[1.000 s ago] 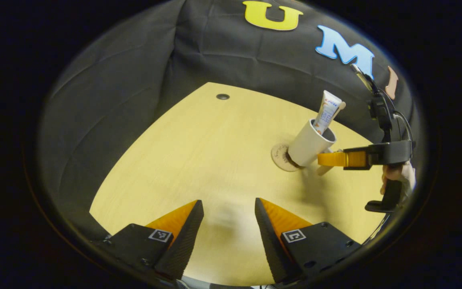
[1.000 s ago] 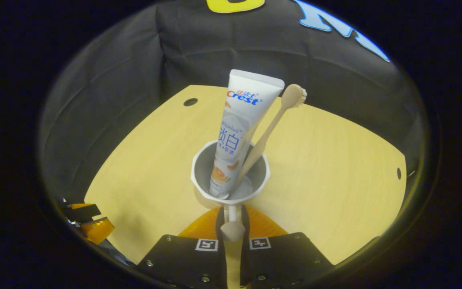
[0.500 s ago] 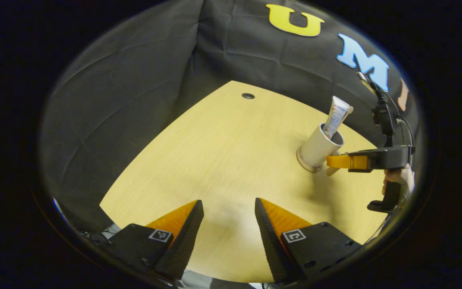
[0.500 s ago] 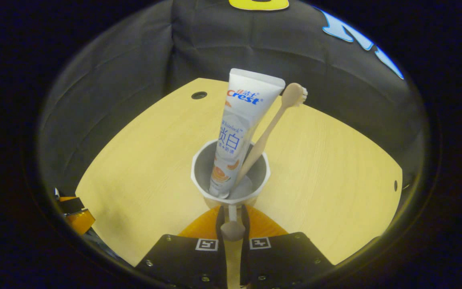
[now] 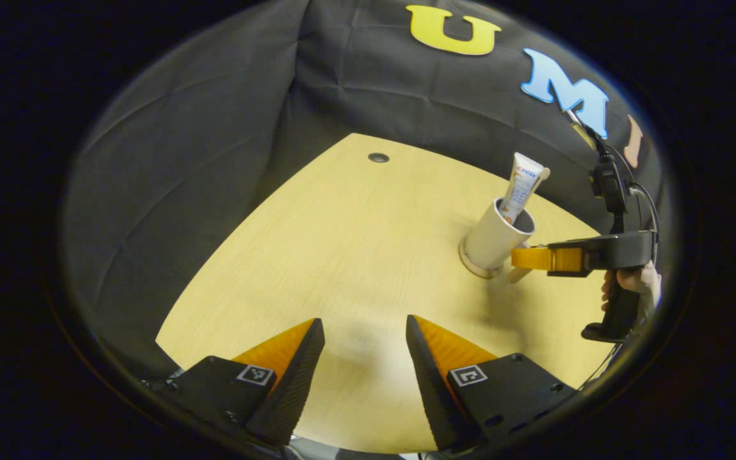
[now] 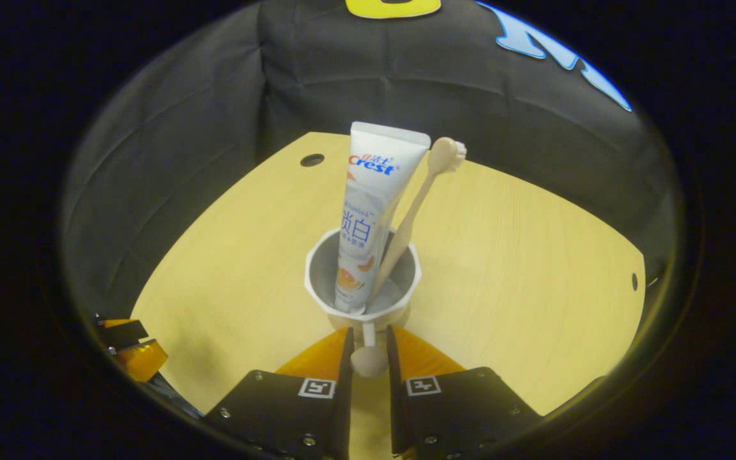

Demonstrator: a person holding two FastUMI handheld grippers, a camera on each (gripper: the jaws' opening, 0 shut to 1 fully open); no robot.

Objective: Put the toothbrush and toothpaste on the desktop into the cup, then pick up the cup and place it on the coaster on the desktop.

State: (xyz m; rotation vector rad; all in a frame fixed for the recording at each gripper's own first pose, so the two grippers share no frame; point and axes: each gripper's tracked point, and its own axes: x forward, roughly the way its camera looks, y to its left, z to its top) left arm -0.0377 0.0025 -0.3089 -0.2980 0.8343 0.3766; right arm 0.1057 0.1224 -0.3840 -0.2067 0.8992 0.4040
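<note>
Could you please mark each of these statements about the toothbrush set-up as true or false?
1. The white toothpaste tube stands inside the white ceramic cup. True.
2. The beige toothbrush lies flat on the wooden desktop. False: the beige toothbrush stands in the cup beside the tube, head up.
3. The left gripper has its jaws open and holds nothing. True.
4. The cup stands apart from the coaster. False: it sits on the round tan coaster, whose edge shows under its base.
5. The cup's handle lies between the jaws of the right gripper. True.
</note>
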